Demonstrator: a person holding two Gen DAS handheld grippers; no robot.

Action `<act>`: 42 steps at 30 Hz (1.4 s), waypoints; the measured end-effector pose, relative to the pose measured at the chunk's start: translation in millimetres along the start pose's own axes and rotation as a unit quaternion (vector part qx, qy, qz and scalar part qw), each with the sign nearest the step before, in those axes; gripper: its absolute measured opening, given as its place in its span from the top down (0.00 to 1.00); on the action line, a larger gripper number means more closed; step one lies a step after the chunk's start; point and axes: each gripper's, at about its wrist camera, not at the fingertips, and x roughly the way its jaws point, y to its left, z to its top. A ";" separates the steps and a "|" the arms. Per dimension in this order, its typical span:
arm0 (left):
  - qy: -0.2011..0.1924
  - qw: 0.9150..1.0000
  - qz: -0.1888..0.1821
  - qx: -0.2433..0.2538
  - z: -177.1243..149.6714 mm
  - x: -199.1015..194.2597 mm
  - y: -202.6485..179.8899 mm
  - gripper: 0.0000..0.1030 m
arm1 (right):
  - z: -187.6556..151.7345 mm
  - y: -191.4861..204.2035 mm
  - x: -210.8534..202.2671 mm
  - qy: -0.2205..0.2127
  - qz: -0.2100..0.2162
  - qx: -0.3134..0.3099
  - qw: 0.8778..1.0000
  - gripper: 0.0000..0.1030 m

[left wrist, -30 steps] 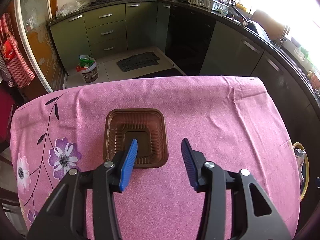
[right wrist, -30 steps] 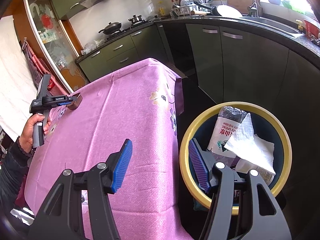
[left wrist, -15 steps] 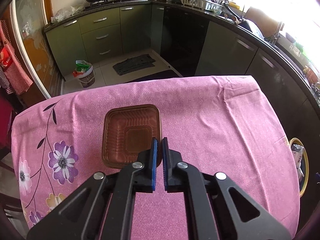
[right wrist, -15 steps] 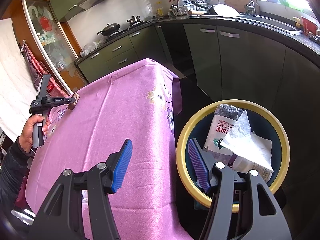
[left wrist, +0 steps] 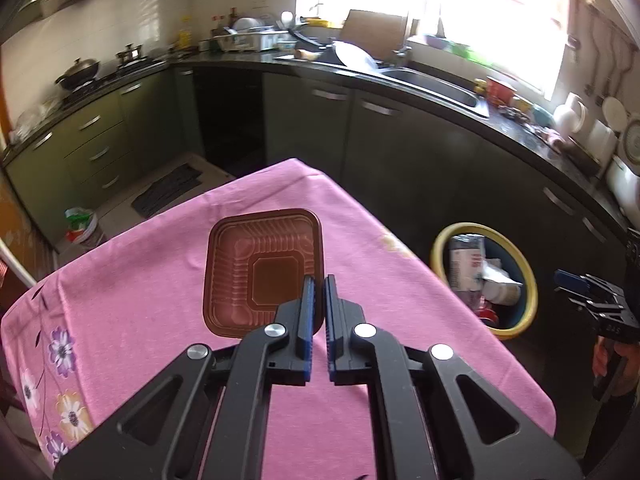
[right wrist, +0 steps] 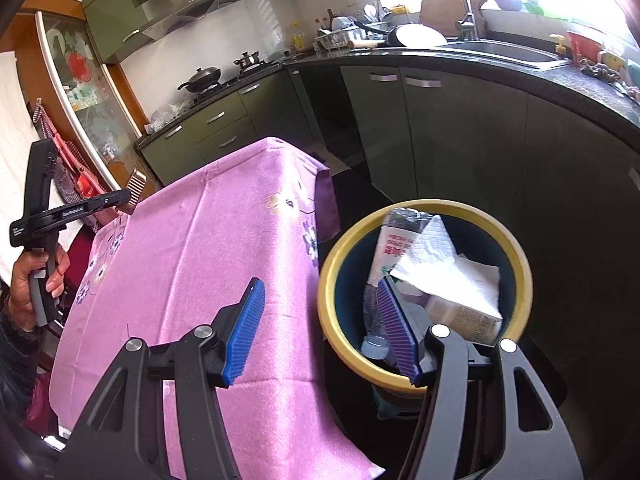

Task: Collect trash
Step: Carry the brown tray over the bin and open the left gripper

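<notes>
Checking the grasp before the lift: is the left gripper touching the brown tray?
Touching. In the left wrist view the left gripper has its blue pads closed on the near right rim of the brown tray.

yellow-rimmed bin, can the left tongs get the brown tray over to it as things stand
Probably yes: the left tongs are shut on the brown plastic tray, lifted off the pink tablecloth, and the open yellow-rimmed bin stands beside the table with nothing between.
</notes>
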 end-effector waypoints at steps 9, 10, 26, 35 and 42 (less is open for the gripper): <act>0.032 0.986 -0.138 0.087 11.8 50.3 -146.9 0.95 | -19.8 -47.7 -60.4 -0.033 -0.058 0.019 0.998 0.43; 0.040 0.984 -0.147 0.092 11.2 58.8 -159.0 0.95 | -22.3 -53.1 -64.2 -0.034 -0.058 0.022 0.997 0.43; 0.133 0.971 -0.136 0.141 -10.6 166.5 -266.4 0.95 | -39.5 -98.2 -68.8 -0.035 -0.046 0.061 0.996 0.43; 0.142 0.973 -0.135 0.121 -24.2 152.5 -244.8 0.39 | -39.6 -86.0 -73.9 -0.041 -0.036 0.054 0.997 0.43; 0.063 0.988 -0.121 0.071 -41.9 61.8 -184.8 0.11 | -44.7 -57.6 -77.6 -0.040 -0.007 0.032 0.999 0.37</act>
